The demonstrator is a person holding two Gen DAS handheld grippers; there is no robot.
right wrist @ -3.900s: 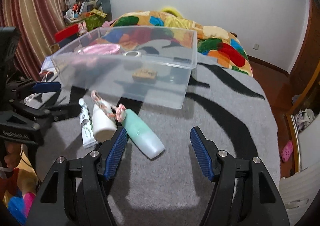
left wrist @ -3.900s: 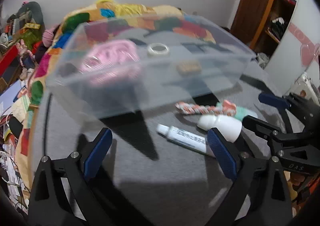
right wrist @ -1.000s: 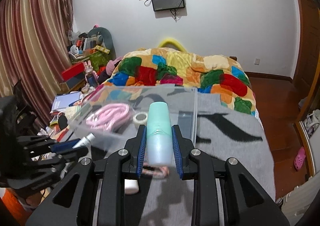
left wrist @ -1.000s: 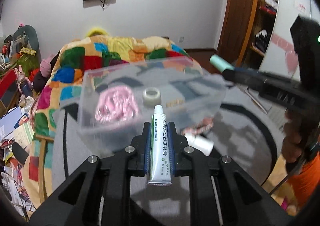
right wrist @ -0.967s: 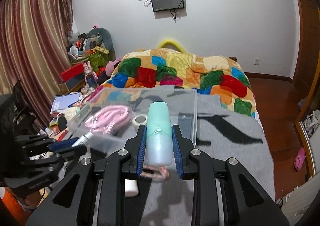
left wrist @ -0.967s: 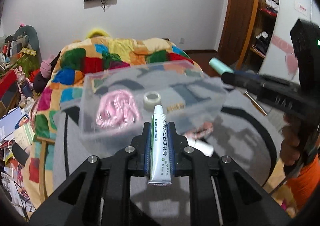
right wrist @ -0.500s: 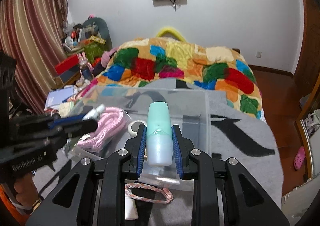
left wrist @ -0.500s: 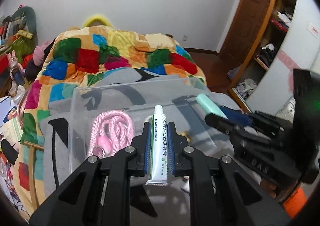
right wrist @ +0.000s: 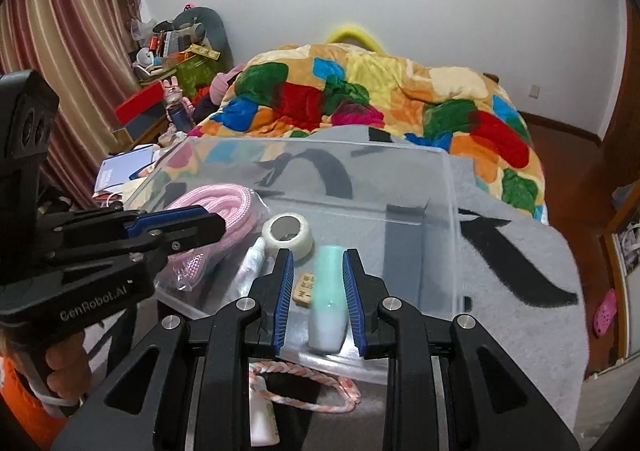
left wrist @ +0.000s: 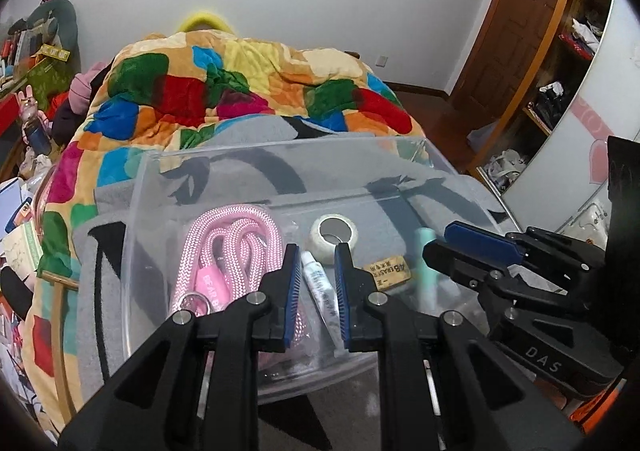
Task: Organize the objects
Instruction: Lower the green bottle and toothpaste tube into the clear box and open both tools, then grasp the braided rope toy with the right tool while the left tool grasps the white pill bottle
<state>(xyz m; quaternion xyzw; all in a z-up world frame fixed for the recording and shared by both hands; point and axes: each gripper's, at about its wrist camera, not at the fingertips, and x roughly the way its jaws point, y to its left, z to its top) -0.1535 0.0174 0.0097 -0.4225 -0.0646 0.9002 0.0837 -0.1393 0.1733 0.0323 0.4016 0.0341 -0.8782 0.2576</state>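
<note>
A clear plastic bin [left wrist: 432, 163] [right wrist: 452, 187] stands on the grey blanket. Inside lie a pink rope [left wrist: 232, 247] [right wrist: 236, 207], a tape roll [left wrist: 334, 237] [right wrist: 288, 233] and a small eraser [left wrist: 386, 271] [right wrist: 304, 289]. My left gripper [left wrist: 316, 287] hangs open over the bin; the white tube [left wrist: 320, 291] [right wrist: 250, 265] lies loose on the bin floor between its fingers. My right gripper [right wrist: 316, 291] is also open over the bin, with the mint-green bottle [right wrist: 328, 291] [left wrist: 424, 271] lying released between its fingers.
Outside the bin's near wall lie a braided rope toy [right wrist: 308, 391] and a white bottle [right wrist: 262, 417]. A patchwork quilt [left wrist: 240, 91] covers the bed behind. Clutter fills the left side [right wrist: 168, 63]; a wooden door and shelves stand at the right [left wrist: 520, 31].
Both grippers moved forward and down over the bin and opened. The white tube and the mint-green bottle have dropped out of the jaws onto the bin floor.
</note>
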